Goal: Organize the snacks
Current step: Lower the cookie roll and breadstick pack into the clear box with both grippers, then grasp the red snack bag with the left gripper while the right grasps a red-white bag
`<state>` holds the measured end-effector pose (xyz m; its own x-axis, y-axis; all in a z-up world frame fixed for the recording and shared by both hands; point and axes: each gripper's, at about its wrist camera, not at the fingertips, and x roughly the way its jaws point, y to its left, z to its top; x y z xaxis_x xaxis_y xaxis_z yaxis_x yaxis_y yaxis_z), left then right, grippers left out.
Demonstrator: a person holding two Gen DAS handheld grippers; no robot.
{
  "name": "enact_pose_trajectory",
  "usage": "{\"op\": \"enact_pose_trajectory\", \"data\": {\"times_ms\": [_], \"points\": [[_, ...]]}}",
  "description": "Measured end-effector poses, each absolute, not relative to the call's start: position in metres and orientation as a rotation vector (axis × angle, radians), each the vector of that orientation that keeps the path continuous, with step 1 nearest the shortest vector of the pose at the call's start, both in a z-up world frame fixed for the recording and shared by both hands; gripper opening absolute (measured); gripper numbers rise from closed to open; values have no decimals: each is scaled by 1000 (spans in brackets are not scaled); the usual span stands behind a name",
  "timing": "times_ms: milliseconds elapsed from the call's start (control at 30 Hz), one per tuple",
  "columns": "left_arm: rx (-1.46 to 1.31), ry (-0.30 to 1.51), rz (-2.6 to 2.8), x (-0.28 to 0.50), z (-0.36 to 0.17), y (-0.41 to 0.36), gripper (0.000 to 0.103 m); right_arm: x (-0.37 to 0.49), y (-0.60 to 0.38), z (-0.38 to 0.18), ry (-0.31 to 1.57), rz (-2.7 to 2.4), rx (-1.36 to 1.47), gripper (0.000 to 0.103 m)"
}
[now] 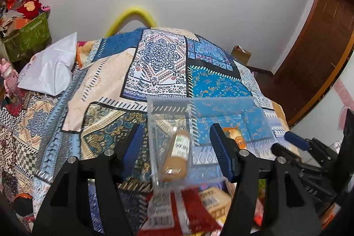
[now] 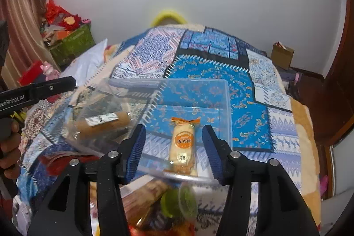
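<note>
1. Far left, off the work area: a white plastic bag (image 1: 52, 69) lay on the patterned bedspread (image 1: 110, 72). Not part of the job at hand.
2. Left tongs (image 1: 176, 149) stood spread, nothing pinched; a brown wrapped roll snack (image 1: 177, 154) lay between the pads, untouched, inside the left part of the clear plastic box (image 1: 254, 103) resting on the bed.
3. Middle: loose snack packets (image 1: 177, 209) were heaped just in front of the box, under both tools. A green lidded cup (image 2: 180, 202) sat among them.
4. Right tongs (image 2: 174, 150) were also spread and empty. A yellow rice cracker packet (image 2: 182, 147) lay in the right part of the box, in line with the gap, with neither pad on it.
5. Judgement: both items look deposited, so the step in hand is clearing out of the box and fetching the next snack from the heap.
6. To do it well: lift the pads clear of the box wall before swinging back, so the light box is not dragged; take one packet at a time, by its body and not a crinkly edge.
7. Pose: both tools were angled steeply down over the near box rim, side by side. The person's left hand (image 2: 10, 147) gripped its handle at the right view's left edge.
</note>
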<state>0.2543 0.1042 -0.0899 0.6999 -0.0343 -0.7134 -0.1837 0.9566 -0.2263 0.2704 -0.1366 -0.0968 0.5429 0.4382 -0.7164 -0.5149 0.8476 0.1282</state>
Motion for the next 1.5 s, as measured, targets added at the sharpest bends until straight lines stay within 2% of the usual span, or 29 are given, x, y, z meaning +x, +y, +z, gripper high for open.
{"op": "enact_pose_trajectory", "data": {"times_ms": [267, 367, 767, 800, 867, 1067, 1200, 1300, 1400, 1500], "points": [[-222, 804, 79, 211, -97, 92, 67, 236, -157, -88, 787, 548, -97, 58], [-211, 846, 70, 205, -113, 86, 67, 226, -162, -97, 810, 547, -95, 61], [-227, 958, 68, 178, -165, 86, 68, 193, -176, -142, 947, 578, -73, 62], [-236, 958, 66, 175, -166, 89, 70, 189, -176, -144, 950, 579, -75, 63], [-260, 959, 67, 172, -170, 95, 73, 185, -177, -148, 954, 580, -80, 72], [-309, 969, 30, 182, -172, 96, 73, 182, -178, -163, 993, 572, -78, 73], [-308, 992, 7, 197, -178, 89, 77, 187, -182, -168, 1011, 573, -46, 73], [-330, 1025, -1, 206, -187, 87, 79, 188, -183, -171, 1015, 574, -36, 78], [-330, 1040, 6, 212, -194, 83, 86, 190, -183, -174, 1017, 574, -32, 80], [-335, 1045, 10, 214, -198, 83, 86, 191, -185, -178, 1032, 588, 0, 81]]}}
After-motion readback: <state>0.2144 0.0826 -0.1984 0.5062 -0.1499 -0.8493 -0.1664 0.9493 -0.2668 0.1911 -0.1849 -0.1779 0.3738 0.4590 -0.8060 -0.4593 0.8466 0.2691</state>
